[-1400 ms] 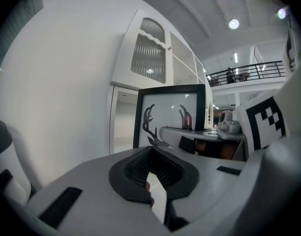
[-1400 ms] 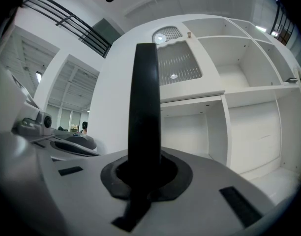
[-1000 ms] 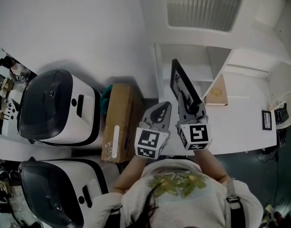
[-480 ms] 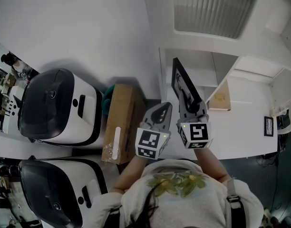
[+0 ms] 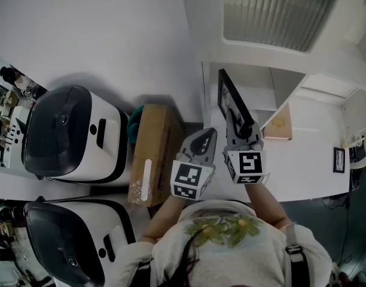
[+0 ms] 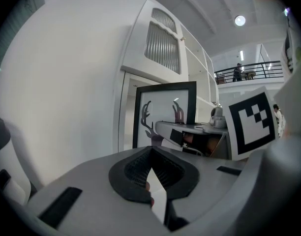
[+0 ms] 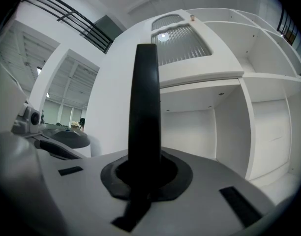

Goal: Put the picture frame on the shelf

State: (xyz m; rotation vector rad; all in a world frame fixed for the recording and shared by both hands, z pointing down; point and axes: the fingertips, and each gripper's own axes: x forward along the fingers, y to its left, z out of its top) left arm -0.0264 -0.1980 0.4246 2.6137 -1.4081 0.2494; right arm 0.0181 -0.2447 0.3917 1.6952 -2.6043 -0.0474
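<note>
Two grippers up, side by side. Right gripper (image 5: 241, 137) is clamped on the edge of the black picture frame (image 5: 227, 99), which sticks straight out of its jaws, edge-on, in the air in front of the white shelf (image 5: 255, 79). Left gripper (image 5: 205, 138), just beside it, is pinched closed on nothing.

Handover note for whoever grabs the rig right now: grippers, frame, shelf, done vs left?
Right gripper: shut on the picture frame, fingers on its lower edge, frame upright.
Left gripper: shut, empty, beside the right one.
Frame: in the air in front of the white shelf, facing an open compartment, resting on nothing.
Done: frame picked up and at the shelf.
Left: set it on a shelf board, release, withdraw.
</note>
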